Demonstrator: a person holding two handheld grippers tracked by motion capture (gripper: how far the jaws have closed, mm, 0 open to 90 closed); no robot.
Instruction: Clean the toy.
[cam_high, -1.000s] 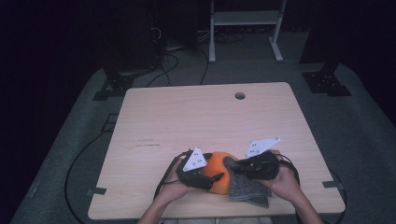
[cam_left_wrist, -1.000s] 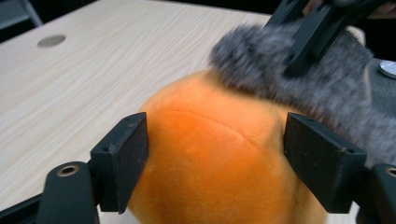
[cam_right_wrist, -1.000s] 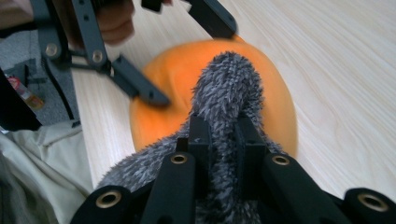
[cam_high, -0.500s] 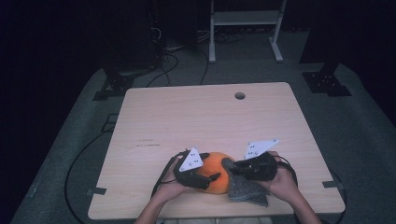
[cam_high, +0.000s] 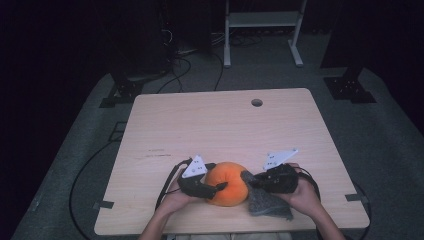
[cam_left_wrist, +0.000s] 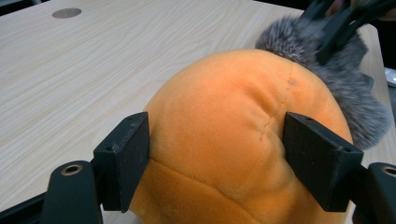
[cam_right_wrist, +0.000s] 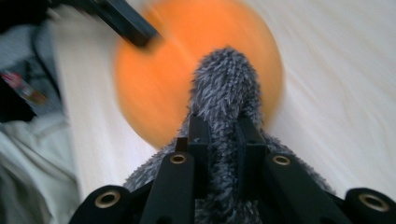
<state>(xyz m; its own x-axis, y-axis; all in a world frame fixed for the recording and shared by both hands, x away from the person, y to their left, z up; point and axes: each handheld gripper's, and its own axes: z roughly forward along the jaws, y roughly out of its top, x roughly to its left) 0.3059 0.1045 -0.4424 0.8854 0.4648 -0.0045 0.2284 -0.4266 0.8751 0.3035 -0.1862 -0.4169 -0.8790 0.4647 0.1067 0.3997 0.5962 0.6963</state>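
In the high view, a round orange plush ball (cam_high: 227, 183) was seen resting near the front edge of the pale wooden table (cam_high: 220, 125), between the two hands. The left gripper (cam_high: 216, 189) was laid against the ball's left side, while the right gripper (cam_high: 250, 179) was held just to its right, over a grey fuzzy cloth (cam_high: 267, 203) spread on the tabletop beside the ball.

In the left gripper view, the orange ball was framed between the two black jaws, which were set fairly wide on either side of it; each pad was pressed against the plush (a faint seam could be made out down the middle). The grey cloth was visible behind the ball, pinched by the other gripper.

In the right gripper view, which was blurred, a fold of the grey cloth was clamped tightly between the nearly closed jaws. The orange ball was seen just beyond the cloth, touched by it, with a jaw of the left gripper lying on its upper left.
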